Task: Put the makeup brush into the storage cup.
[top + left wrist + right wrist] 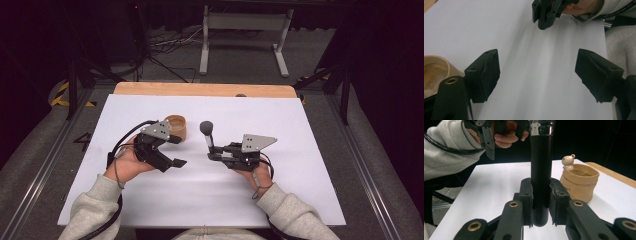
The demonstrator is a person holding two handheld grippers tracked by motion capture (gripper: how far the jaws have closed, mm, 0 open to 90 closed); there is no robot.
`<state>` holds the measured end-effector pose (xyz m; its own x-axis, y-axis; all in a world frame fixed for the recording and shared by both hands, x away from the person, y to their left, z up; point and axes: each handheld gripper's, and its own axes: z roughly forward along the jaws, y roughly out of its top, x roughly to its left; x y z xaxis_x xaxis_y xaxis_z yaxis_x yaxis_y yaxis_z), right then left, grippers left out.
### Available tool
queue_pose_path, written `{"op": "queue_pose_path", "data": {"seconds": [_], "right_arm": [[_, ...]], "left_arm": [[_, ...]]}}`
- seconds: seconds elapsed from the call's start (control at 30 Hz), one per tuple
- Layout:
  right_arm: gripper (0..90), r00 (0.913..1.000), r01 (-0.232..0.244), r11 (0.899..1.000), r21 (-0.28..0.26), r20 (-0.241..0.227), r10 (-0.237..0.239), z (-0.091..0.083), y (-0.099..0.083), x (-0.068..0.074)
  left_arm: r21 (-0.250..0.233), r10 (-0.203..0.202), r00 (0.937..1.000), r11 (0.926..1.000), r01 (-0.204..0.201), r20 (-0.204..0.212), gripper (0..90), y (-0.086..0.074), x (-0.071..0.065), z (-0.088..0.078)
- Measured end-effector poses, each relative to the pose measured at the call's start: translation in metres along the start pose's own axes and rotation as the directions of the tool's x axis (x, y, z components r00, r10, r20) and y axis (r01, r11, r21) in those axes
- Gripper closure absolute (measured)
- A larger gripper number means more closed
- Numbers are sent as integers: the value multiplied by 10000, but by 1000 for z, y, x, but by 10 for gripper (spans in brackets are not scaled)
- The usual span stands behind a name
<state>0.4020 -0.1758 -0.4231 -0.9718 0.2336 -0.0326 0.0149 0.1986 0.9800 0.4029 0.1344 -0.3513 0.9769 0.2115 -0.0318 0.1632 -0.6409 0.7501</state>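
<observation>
A: Quick pass. What's hard to make out?

B: In the right gripper view the microphone (541, 182) is cut off at the top, so I see a black barrel and a chrome ring there. Its grey head shows in the high view (206, 127). The bear figure (568, 161) on the pot's rim is small, and I can't pick it out from above. In the left gripper view the pot (435, 72) is a tan sliver behind my left finger.

A: Fingers?

B: My right gripper (216, 152) is pinching the microphone low on its barrel, holding it upright, just right of the surface's middle. My left gripper (175, 150) has its fingers spread, nothing between them, just white surface (300, 190).

A: Pot's place?

B: The tan pot (176, 127) stands left of centre, toward the far edge, just beside my left gripper's far finger. Can't tell if they touch.

A: Room to move?

B: Lots. The right half toward the right edge is bare, likewise the near strip by the sleeves. A wooden strip (205, 90) runs along the far edge.
</observation>
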Motion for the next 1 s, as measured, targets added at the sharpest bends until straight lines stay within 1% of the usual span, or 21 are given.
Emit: {"op": "queue_pose_path", "data": {"seconds": [0.07,0.23,0.4,0.47,0.63,0.67,0.83,0.87,0.93,1.0], "right_arm": [[749,10000,-51,9999,-132,-17,50,1,-1,0],[749,9999,-111,9999,-112,-19,111,3,-4,1],[749,9999,-124,9999,-98,-11,124,4,-5,1],[749,9999,-137,9998,-106,20,137,4,-5,0],[748,9999,-160,9999,-48,31,161,4,-6,0],[748,9999,-164,9999,-47,32,164,4,-6,0],[748,9997,-208,9997,-87,94,209,4,-6,0],[749,9997,-214,9997,-96,96,214,4,-6,0],[748,9997,-235,9997,-109,107,236,4,-6,0],[748,9997,-213,9997,-107,123,215,4,-6,0]], "left_arm": [[-57,-21,10000,10000,21,15,204,-1,0,0],[-141,-79,10000,9999,79,-7,204,-2,0,0],[-407,-27,10000,9992,25,-62,204,1,-1,-2],[-495,84,9999,9987,-89,-93,202,3,-1,-3],[-746,141,9998,9971,-150,-132,201,7,0,-4],[-821,87,9999,9966,-99,-148,201,8,0,-4],[-1237,66,9997,9923,-93,-226,199,11,0,-5],[-1237,66,9997,9923,-93,-226,198,11,0,-5],[-1410,60,9996,9900,-100,-290,196,12,0,-5],[-1580,-10,9997,9874,-31,-256,192,13,0,-6]]}}
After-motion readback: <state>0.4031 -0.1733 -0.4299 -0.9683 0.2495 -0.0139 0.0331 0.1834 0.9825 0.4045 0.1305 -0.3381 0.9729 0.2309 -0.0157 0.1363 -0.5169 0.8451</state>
